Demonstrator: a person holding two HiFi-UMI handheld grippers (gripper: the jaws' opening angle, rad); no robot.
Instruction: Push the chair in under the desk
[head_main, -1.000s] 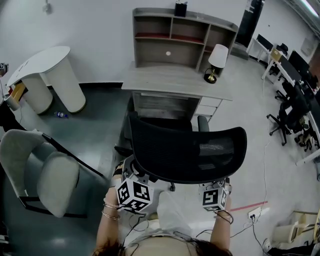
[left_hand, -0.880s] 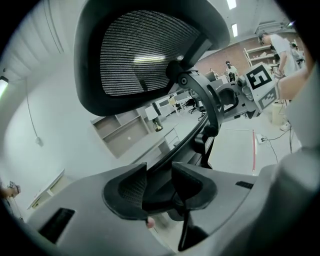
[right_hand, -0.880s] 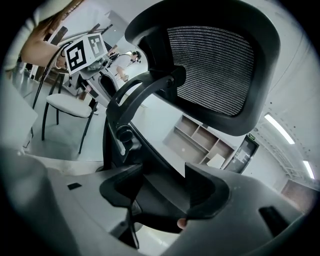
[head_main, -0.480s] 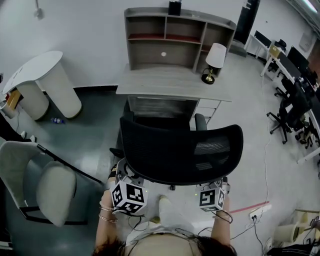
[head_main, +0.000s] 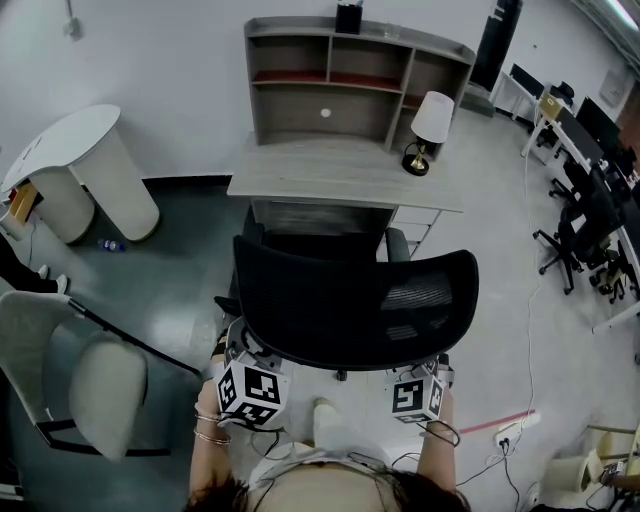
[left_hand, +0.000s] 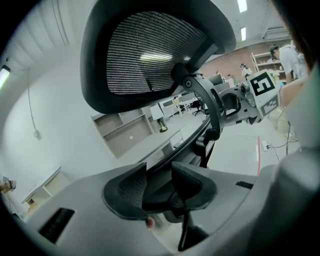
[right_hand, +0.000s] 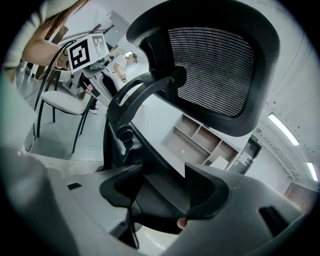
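A black mesh-backed office chair (head_main: 355, 300) stands in front of the grey wooden desk (head_main: 345, 170), its seat partly under the desk's front edge. My left gripper (head_main: 240, 348) is at the lower left rim of the chair back and my right gripper (head_main: 425, 370) at the lower right rim. In the left gripper view the jaws of the gripper (left_hand: 159, 182) hold a dark part of the chair frame, with the mesh back (left_hand: 150, 55) above. In the right gripper view the gripper (right_hand: 164, 187) likewise clamps the frame below the mesh back (right_hand: 215, 60).
On the desk stand a shelf hutch (head_main: 350, 70) and a white lamp (head_main: 430, 125). A white rounded table (head_main: 80, 160) and a grey padded chair (head_main: 90, 370) are at the left. Black office chairs (head_main: 590, 220) and a floor cable (head_main: 510, 430) lie at the right.
The chair has rolled slightly forward towards the desk, and both grippers have gone with it on the chair back.
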